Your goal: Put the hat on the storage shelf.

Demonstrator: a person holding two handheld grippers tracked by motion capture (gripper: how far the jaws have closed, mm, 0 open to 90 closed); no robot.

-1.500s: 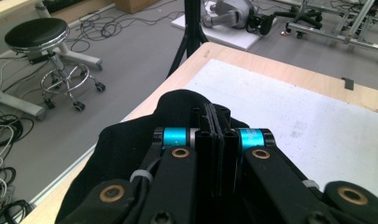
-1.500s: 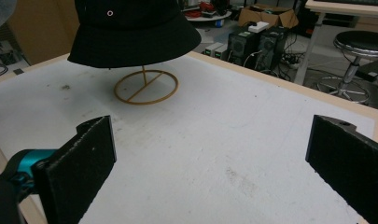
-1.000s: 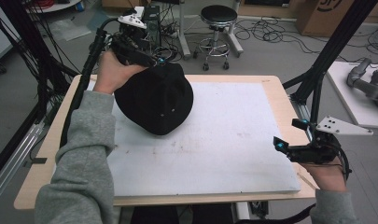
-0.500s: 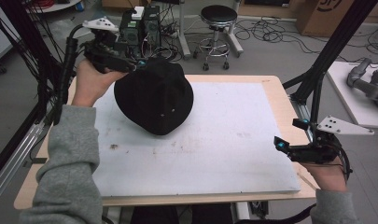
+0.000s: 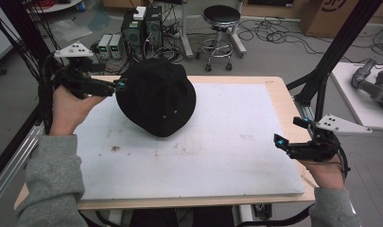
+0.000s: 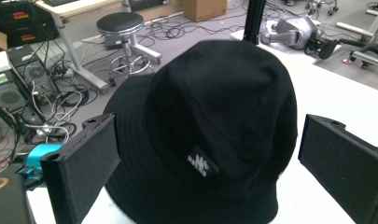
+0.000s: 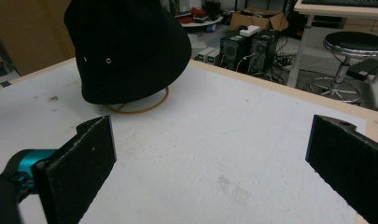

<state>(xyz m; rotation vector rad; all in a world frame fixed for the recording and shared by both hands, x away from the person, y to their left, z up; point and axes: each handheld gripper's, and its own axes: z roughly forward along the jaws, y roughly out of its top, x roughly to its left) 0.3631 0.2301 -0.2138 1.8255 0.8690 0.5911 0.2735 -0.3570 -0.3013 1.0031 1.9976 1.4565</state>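
So the black bucket hat [image 6: 200, 140] sits right ahead of my left gripper [image 5: 117, 86], its crown filling the gap between the jaws, which have just been opening and now stand wide with nothing pinched. In the right gripper view the hat looks perched on some kind of ring stand [image 7: 147, 106], well ahead of the right gripper [image 5: 278, 141], whose jaws gape wide over the bare white desk [image 5: 236, 156].

My worry: the hat's soft and sits a bit tilted. If I close on the crown the fabric probably just collapses and slips out, or I shove the whole thing off the ring. Coming in too high likely grabs only a fold.
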